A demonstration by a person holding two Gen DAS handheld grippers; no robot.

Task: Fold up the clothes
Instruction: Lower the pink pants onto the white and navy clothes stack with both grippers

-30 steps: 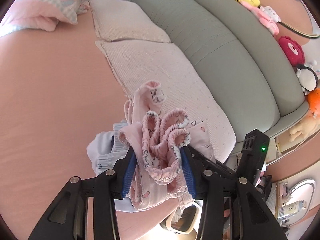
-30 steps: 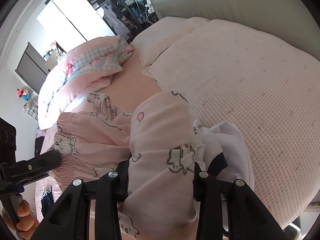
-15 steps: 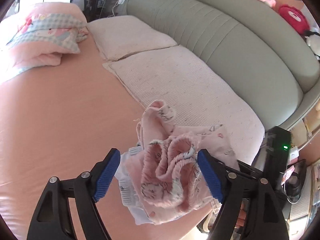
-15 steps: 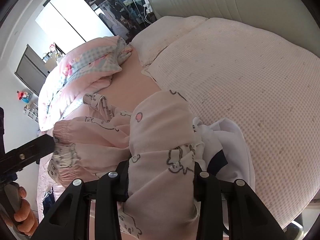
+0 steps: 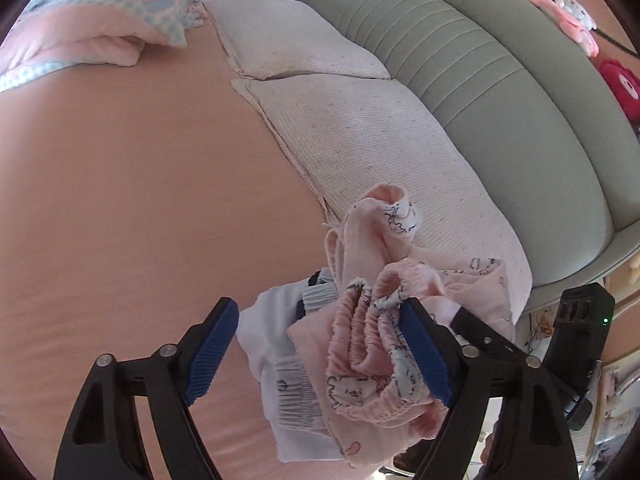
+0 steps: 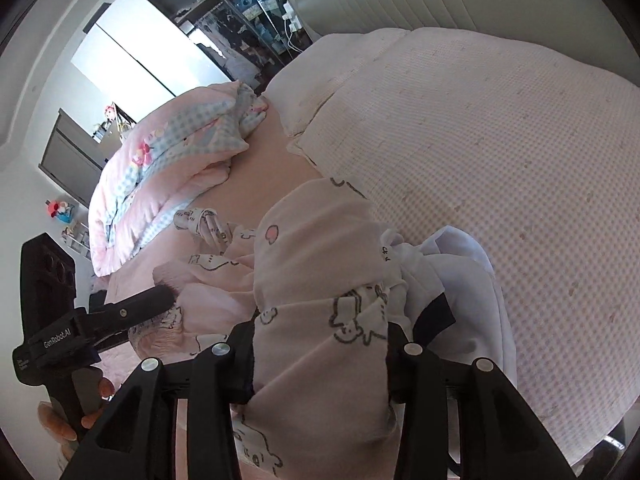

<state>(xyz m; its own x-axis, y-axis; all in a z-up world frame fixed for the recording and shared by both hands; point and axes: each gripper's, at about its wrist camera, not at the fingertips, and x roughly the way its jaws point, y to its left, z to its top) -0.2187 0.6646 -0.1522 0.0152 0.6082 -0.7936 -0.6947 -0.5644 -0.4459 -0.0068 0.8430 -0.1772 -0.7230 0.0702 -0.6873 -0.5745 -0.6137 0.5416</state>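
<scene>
L gripper [image 5: 320, 354] jaws wide apart & opening; bunched elastic waistband of the pink pyjama pants [image 5: 380, 344] sits between them, leaning on the right-side blue pad, left pad clear of cloth, so no clamp. R gripper [image 6: 320, 354] has a thick fold of the same pink pants [image 6: 316, 280] filling the gap between its fingers, both sides pressed on cloth, though jaws are easing open. Pants are heaped on the pink bedsheet [image 5: 120, 200] at the near edge of the bed, partly on top of a white garment [image 5: 272, 356] w/ grey ribbed trim & a dark patch. Just behind the heap, a pale waffle-weave pillow [image 5: 372, 148], second pillow [image 5: 296, 40] beyond it. Further left, a rumpled pink & blue-check duvet [image 5: 100, 12]. Behind the pillows, a grey-green padded headboard [image 5: 500, 92], w/ plush toys [image 5: 560, 4] along its top. In R view a hand [image 6: 60, 420] grips the L gripper's handle at lower left.
</scene>
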